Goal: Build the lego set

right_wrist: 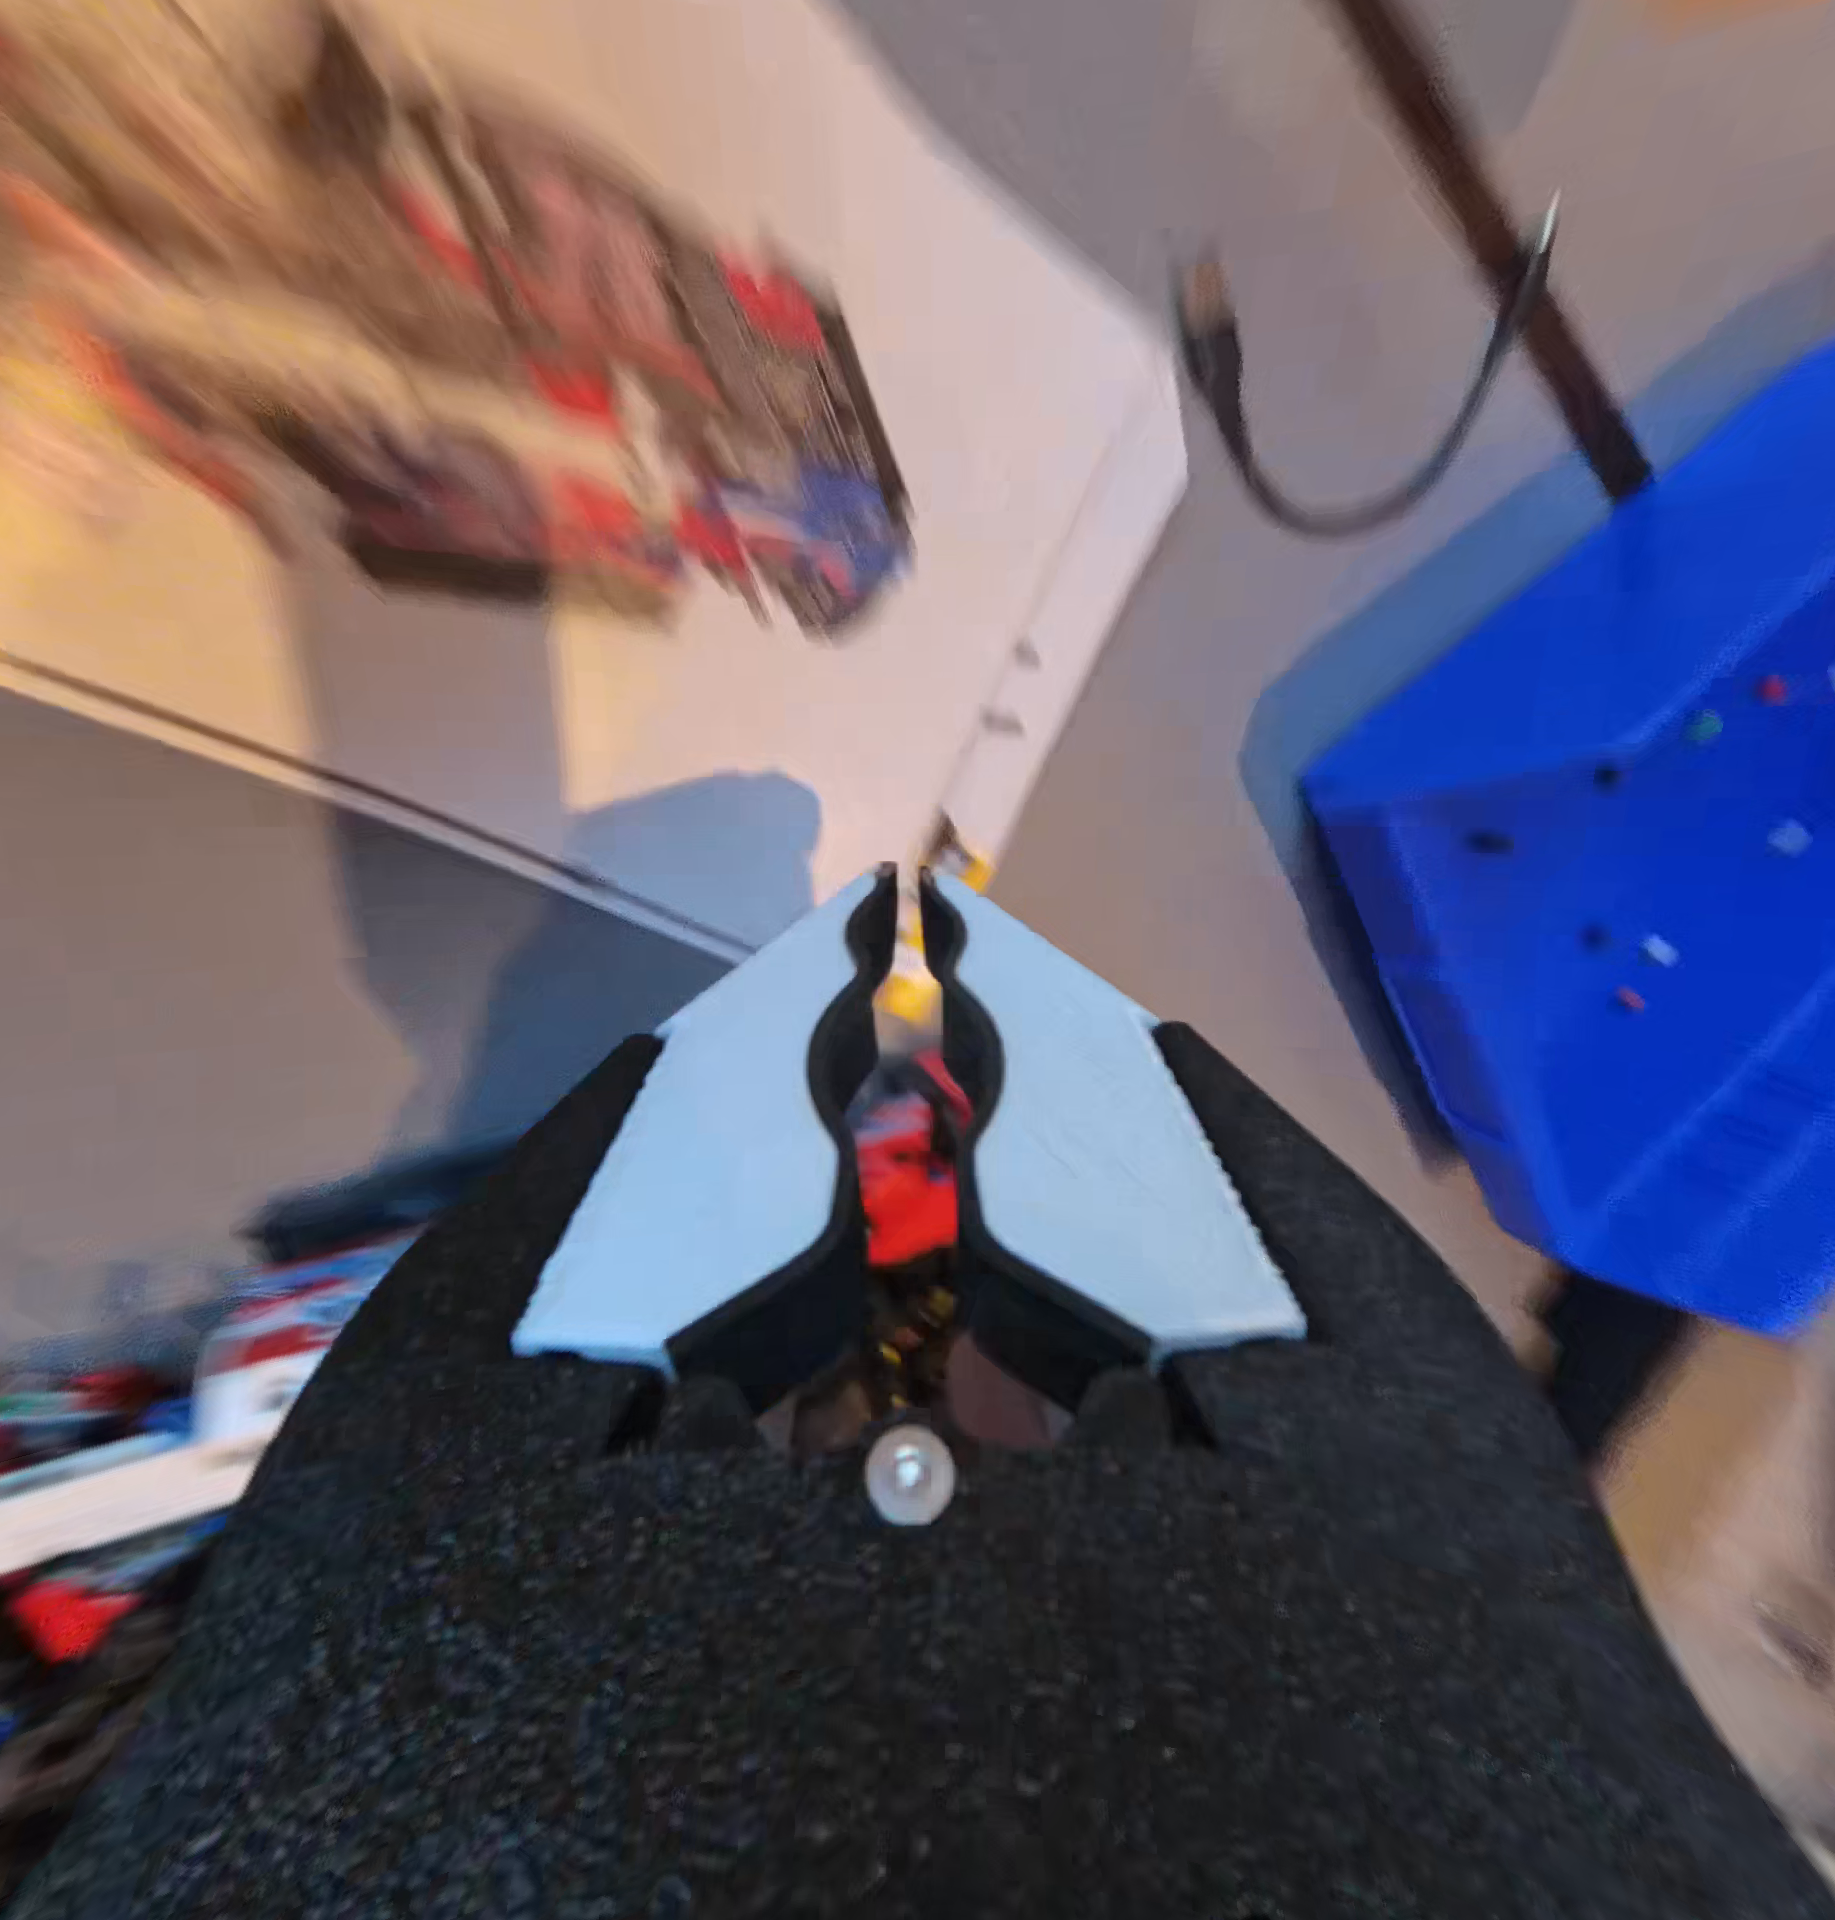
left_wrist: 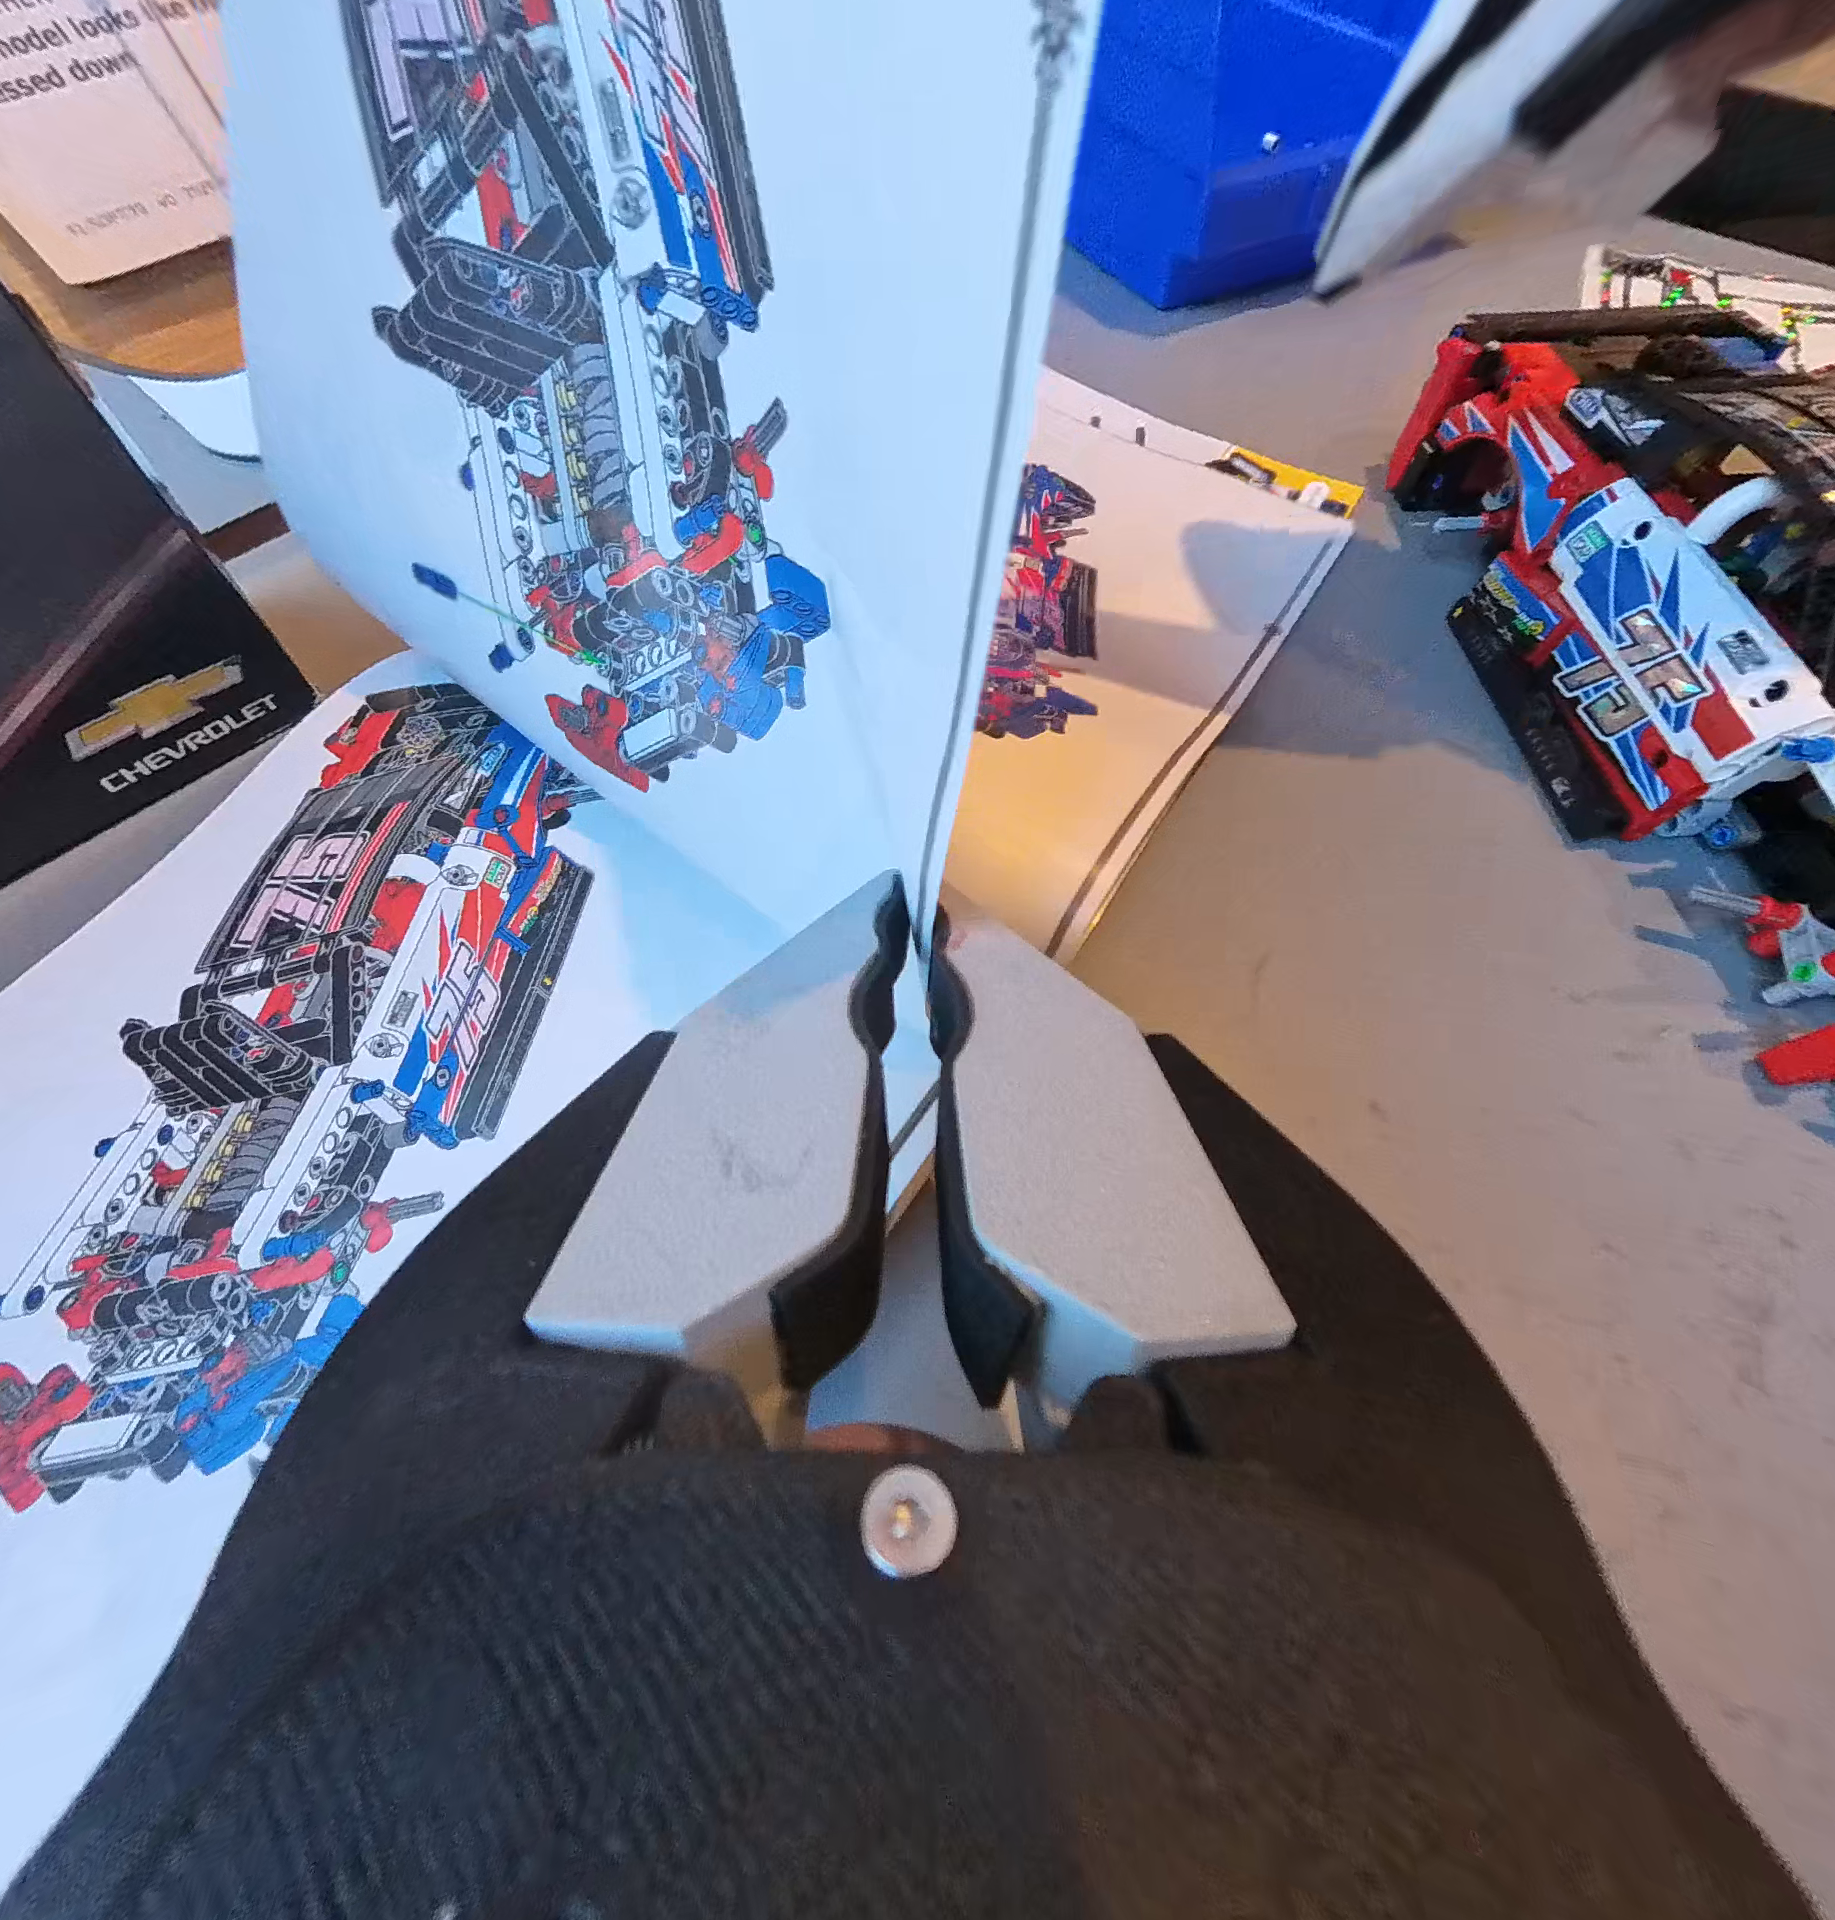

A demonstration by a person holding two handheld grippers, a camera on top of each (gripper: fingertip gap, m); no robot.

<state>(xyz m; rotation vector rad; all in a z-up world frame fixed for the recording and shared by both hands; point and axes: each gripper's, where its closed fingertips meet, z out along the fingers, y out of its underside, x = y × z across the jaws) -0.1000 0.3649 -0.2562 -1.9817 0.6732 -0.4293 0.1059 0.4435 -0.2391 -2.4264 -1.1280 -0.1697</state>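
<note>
Left gripper [left_wrist: 918, 914] is clamped on the edge of an instruction booklet page [left_wrist: 622, 416], which stands upright straight ahead of the jaws. The rest of the open booklet [left_wrist: 269, 1039] lies flat on the grey table [left_wrist: 1412, 1299] to the left of the jaws. Part-built lego car [left_wrist: 1640, 582] sits ahead and well right of the jaws with loose pieces [left_wrist: 1817, 997] beside it, blue bin [left_wrist: 1204, 177] far ahead-right, black box [left_wrist: 82, 623] far left.

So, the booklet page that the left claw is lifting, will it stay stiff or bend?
The page probably flops: it already curves while standing up from the booklet. It looks thin and light, pinched only at its edge by the left claw, so a hard pull may tear it.
</note>
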